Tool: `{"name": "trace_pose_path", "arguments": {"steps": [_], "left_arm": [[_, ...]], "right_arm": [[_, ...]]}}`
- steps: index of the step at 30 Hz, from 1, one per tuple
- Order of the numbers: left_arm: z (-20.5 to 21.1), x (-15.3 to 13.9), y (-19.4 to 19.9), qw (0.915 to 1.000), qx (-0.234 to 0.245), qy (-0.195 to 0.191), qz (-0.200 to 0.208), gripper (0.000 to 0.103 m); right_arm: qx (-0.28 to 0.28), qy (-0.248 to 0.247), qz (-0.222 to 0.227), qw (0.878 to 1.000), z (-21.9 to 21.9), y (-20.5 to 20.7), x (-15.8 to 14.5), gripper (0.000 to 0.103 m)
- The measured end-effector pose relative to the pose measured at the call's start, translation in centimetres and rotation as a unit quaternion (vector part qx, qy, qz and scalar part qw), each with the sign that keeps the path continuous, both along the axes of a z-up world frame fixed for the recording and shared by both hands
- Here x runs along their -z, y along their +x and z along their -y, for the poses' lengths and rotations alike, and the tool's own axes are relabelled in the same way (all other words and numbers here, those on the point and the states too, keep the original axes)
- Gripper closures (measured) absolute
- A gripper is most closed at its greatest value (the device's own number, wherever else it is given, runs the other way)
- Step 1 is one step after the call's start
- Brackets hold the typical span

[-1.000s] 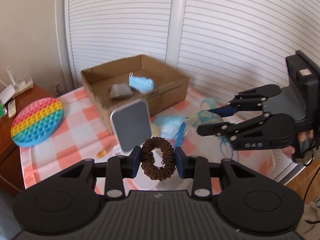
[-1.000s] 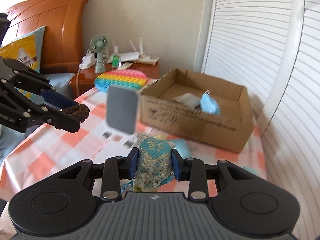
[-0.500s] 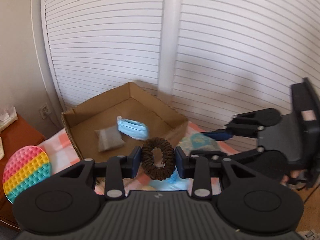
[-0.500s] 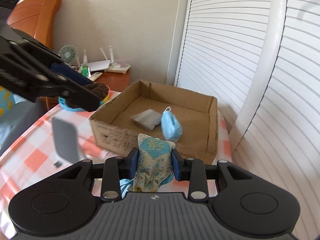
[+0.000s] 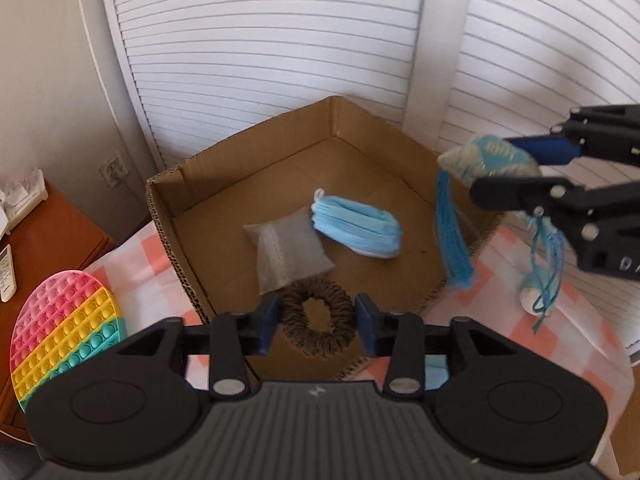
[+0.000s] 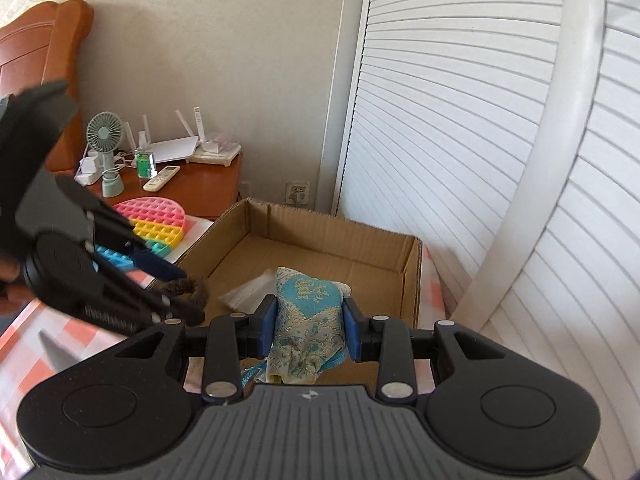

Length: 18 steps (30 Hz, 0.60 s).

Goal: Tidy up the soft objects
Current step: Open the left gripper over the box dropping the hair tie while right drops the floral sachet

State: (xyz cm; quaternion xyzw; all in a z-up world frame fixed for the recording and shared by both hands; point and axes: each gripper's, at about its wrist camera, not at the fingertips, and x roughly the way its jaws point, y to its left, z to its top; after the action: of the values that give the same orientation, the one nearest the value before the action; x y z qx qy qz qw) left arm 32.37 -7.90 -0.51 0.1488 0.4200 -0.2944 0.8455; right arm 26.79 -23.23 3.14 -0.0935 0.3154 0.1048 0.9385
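— Over the cardboard box (image 5: 240, 184): left gripper (image 5: 316, 322) clamped on a brown hair tie (image 5: 317, 326), held just above the near wall
— And on the other side?
— Right gripper (image 6: 308, 330) squeezed around a teal patterned pouch (image 6: 310, 320), hanging over the box's near edge; blue tassel (image 5: 454, 236) dangling below it (seen from the left camera)
— Inside the box already?
— Flat on the bottom: a grey sachet (image 5: 288, 254) and a folded blue face mask (image 5: 356, 230), touching at one corner
— Around the box?
— On the checked tablecloth (image 5: 568, 320), just left of the box, a rainbow bubble mat (image 5: 60, 332); further back on the wooden nightstand (image 6: 200, 188), a small fan (image 6: 105, 136), a remote (image 6: 162, 178) and a white router (image 6: 172, 148)
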Motion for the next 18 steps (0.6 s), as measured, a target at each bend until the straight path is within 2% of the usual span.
{"name": "trace_pose_path", "arguments": {"steps": [3,6,9,11,12,14,16,18], "left_arm": [[-0.3,0.5,0.6,0.9999,-0.007,-0.004,0.006,0.024],[-0.8,0.6,0.8,0.9999,-0.005,-0.006,0.008,0.02],[-1.5,0.3,0.2,0.9996,-0.009,0.001,0.027,0.012],[-2.0,0.1,-0.2,0.9994,-0.007,-0.002,0.035,0.011],[-2.3,0.0,-0.4,0.9993,-0.009,-0.004,0.037,0.01],[-2.8,-0.2,-0.5,0.9991,-0.017,-0.006,0.04,0.009],[-3.5,-0.6,-0.8,0.9986,-0.025,-0.008,0.046,0.008],[-4.2,-1.0,-1.2,0.9981,-0.03,-0.012,0.052,0.006]], "right_arm": [[0.001,0.006,-0.001,1.0,-0.1,1.7,-0.2,0.064],[0.008,0.001,0.001,1.0,-0.2,3.6,-0.1,0.064],[0.02,0.003,-0.001,1.0,0.0,5.8,0.2,0.064],[0.033,0.008,-0.003,0.999,0.3,7.4,0.4,0.062],[0.039,0.009,-0.001,0.999,0.4,8.1,0.5,0.058],[0.049,0.014,-0.017,0.999,0.6,9.4,1.1,0.023],[0.056,0.018,-0.028,0.998,0.8,9.7,1.6,0.008],[0.05,0.024,-0.03,0.998,0.7,9.0,1.9,0.006]]}}
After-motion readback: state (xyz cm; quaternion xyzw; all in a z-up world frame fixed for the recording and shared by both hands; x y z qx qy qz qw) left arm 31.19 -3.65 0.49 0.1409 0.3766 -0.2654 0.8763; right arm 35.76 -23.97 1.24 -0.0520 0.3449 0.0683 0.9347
